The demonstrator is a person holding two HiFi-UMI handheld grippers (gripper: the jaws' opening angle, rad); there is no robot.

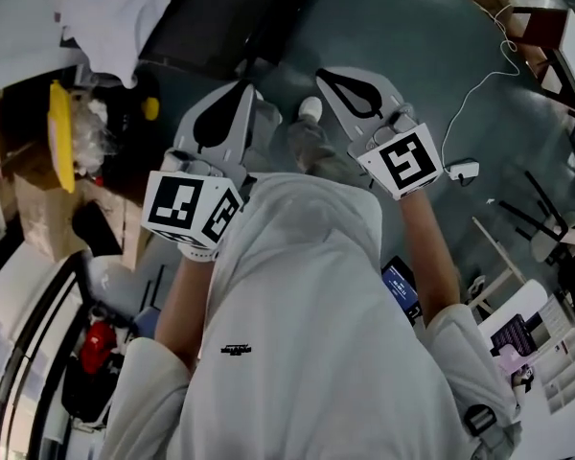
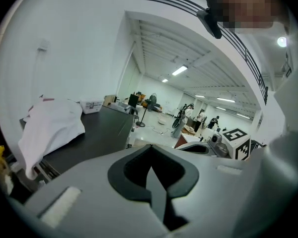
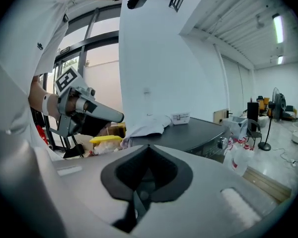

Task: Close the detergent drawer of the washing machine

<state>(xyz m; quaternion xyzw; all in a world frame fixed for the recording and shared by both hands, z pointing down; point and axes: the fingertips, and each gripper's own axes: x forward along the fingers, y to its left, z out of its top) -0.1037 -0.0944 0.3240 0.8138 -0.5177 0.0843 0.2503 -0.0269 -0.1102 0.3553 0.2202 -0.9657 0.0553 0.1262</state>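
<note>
The washing machine shows as a dark flat top (image 1: 232, 19), with a white cloth (image 1: 115, 12) on its left part; the same top (image 2: 92, 135) and cloth (image 2: 49, 125) appear in the left gripper view. In the right gripper view the machine's front (image 3: 208, 142) carries a knob (image 3: 222, 143). I cannot make out the detergent drawer. My left gripper (image 1: 232, 102) and right gripper (image 1: 337, 82) are held side by side in front of the person's chest, well short of the machine. Both are shut with nothing between the jaws.
A yellow flat object (image 1: 61, 134) and a cardboard box (image 1: 40, 214) stand left of the machine. A white cable (image 1: 479, 89) with a plug lies on the grey floor. A fan on a stand (image 3: 274, 114) and plastic bottles (image 3: 241, 155) are to the right.
</note>
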